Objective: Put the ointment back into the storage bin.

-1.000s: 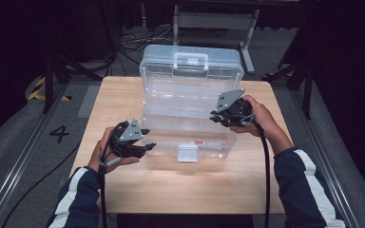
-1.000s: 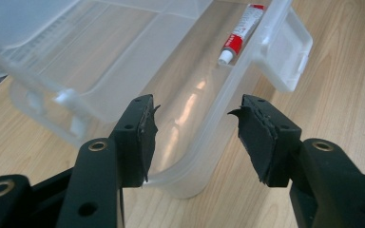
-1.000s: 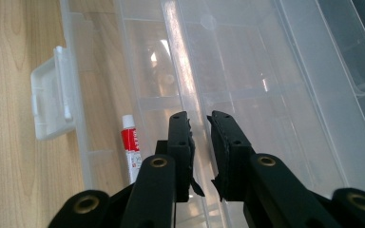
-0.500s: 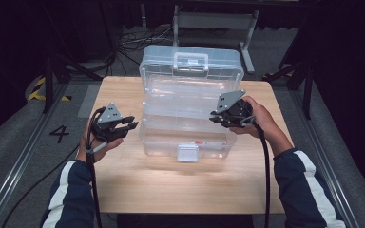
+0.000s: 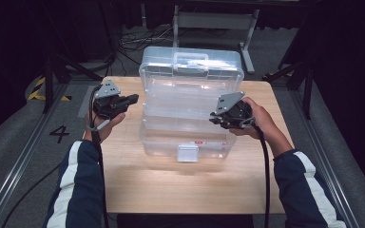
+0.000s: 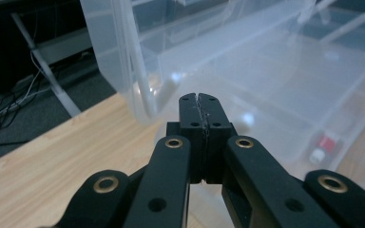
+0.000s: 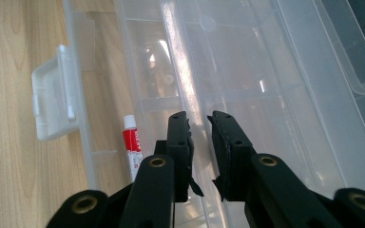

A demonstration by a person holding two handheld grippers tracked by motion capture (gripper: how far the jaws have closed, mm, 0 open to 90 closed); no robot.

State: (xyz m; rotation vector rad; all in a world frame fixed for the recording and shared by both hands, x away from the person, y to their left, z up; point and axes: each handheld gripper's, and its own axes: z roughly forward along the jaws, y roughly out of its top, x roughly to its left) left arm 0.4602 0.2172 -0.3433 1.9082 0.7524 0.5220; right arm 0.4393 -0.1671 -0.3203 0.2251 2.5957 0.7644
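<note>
- At the counter's (image 5: 123, 190) left side, the left gripper (image 5: 132, 99) has just closed, jaws together on nothing, beside the clear box (image 5: 190, 118).
- Mid-counter, the box stands opened, tiers spread.
- Rightward, the right gripper (image 7: 200, 124) clamps a tray rim (image 7: 185, 99); the next step looks pending.

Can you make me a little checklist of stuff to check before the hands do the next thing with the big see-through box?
1. Box lid is up: ok. The clear plastic box stands open, its lid leaning back.
2. Left gripper is free: ok. Its jaws have just been closing and now meet with nothing between them, beside the box's left wall.
3. Right gripper has a hold: cannot tell. A clear tray edge runs between its jaws, but firm pressing is unclear.
4. Red and white tube is safe: ok. It lies in the bottom of the box.
5. Front latch is undone: ok. It hangs loose.
</note>
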